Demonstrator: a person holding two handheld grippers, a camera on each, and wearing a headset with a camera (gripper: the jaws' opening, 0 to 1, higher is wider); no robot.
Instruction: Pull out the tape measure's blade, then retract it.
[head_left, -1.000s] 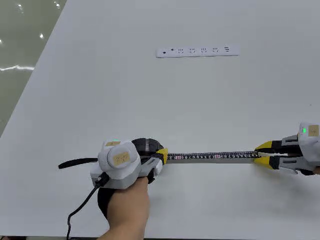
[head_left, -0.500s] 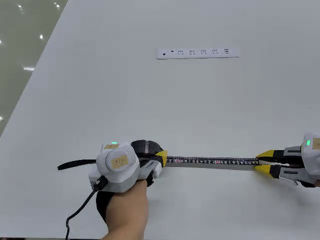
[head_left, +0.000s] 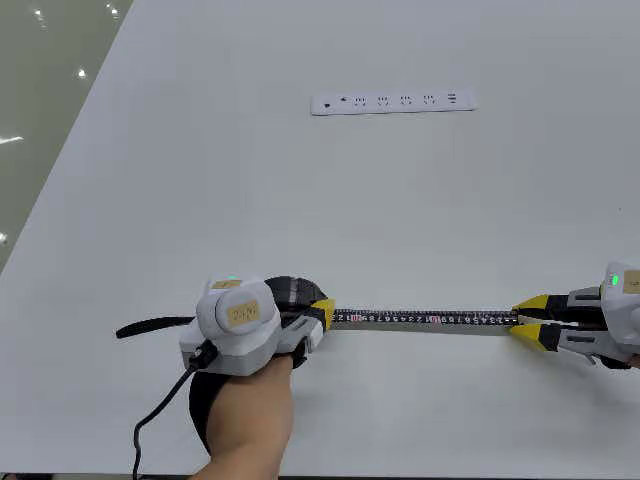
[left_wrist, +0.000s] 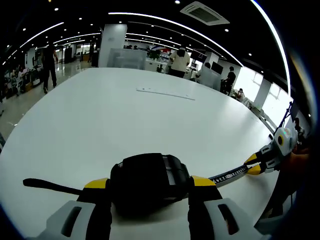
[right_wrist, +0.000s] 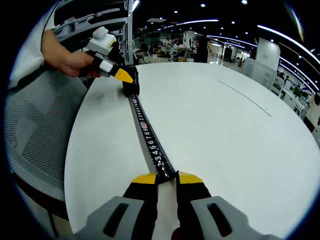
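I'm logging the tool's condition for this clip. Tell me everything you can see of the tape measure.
The tape measure has a black, rounded, rubbery-looking case on the white table, clamped by the left gripper. A black strap lies on the table on the side away from the blade. The blade, dark with pale numerals and red marks, is drawn out straight, low over the table, to the right gripper, which pinches its end.
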